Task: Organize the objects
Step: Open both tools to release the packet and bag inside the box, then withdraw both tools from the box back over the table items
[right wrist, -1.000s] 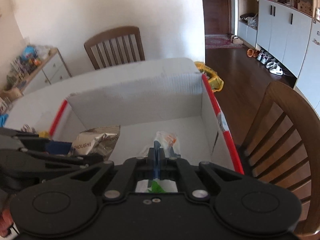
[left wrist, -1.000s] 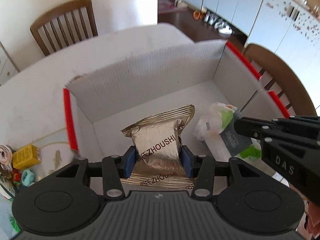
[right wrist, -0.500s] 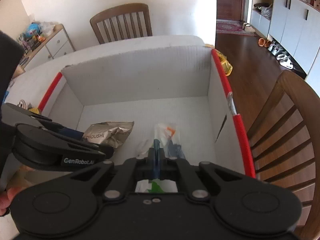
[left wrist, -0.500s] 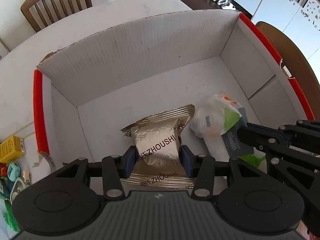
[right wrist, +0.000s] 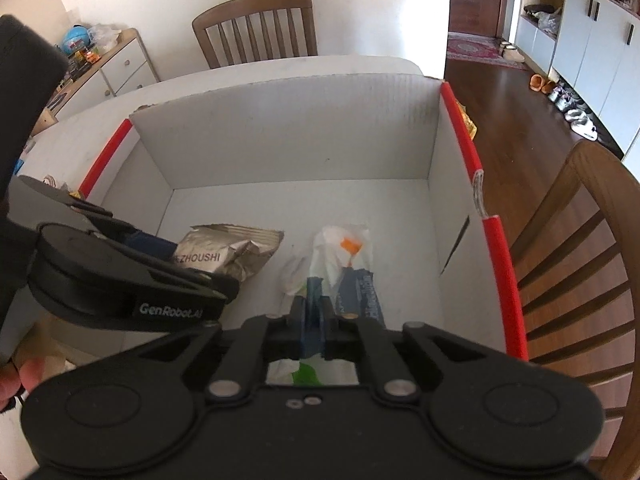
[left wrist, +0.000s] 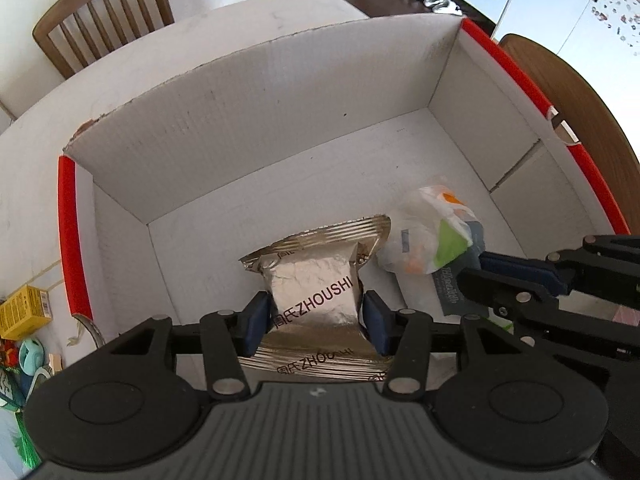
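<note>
A white cardboard box [left wrist: 260, 120] with red-taped edges stands open on the table, and both grippers reach down into it. My left gripper [left wrist: 316, 316] is shut on a silver foil pouch [left wrist: 316, 280] printed ZHOUSHI, its blue pads pressing both sides. The right wrist view shows that pouch [right wrist: 224, 252] at the box's left, with the left gripper [right wrist: 196, 268] around it. To its right a crumpled plastic bag [left wrist: 424, 240] with white, green and orange contents lies on the box floor. My right gripper [right wrist: 317, 304] is opening, a narrow gap between the pads and the bag's [right wrist: 332, 252] edge between them.
A yellow carton [left wrist: 24, 312] and small toys lie on the white table [left wrist: 40, 180] left of the box. Wooden chairs stand behind the table [right wrist: 256, 28] and at its right [right wrist: 580, 280]. A drawer unit [right wrist: 120, 64] is at the back left.
My left gripper has sunk and tipped further down into the box with the foil pouch. The right gripper's pads, pressed together before, have parted slightly on the plastic bag.
</note>
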### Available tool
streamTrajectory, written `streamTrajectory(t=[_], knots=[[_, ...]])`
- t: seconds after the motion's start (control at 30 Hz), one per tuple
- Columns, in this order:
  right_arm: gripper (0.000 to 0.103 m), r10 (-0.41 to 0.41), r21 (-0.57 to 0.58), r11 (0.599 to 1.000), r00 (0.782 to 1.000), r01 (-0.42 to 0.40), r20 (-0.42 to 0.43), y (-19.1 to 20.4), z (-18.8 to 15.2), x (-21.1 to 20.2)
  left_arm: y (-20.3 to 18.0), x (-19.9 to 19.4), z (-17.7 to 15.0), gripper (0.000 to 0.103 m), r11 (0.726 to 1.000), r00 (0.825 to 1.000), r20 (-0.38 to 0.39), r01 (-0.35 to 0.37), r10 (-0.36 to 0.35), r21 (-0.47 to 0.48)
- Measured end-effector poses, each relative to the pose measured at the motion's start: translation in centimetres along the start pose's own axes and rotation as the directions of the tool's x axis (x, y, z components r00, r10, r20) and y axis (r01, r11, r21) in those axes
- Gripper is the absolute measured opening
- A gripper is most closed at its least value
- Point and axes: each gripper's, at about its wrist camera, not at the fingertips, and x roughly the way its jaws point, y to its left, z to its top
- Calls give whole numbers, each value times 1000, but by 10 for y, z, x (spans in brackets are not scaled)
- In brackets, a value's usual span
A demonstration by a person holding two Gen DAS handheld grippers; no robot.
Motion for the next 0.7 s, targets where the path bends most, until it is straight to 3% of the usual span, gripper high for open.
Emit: streamTrajectory(t=[0.23, 0.37, 0.6, 0.7], knots=[[17, -12, 12, 1000, 999, 11, 40, -1, 0, -12, 0, -18, -4, 54, 1000, 999, 52, -10, 10, 7], [30, -10, 10, 1000, 998, 10, 63, -1, -1, -21, -5, -31, -7, 54, 999, 995, 94, -19, 15, 36], [41, -4, 27, 1000, 995, 1, 103, -1, -2, -43, -1, -60, -16, 54, 1000, 984, 178, -3, -3, 31], [51, 3, 16, 1000, 993, -5, 120, 2, -4, -53, 4, -72, -21, 58, 1000, 977, 211, -2, -2, 17]])
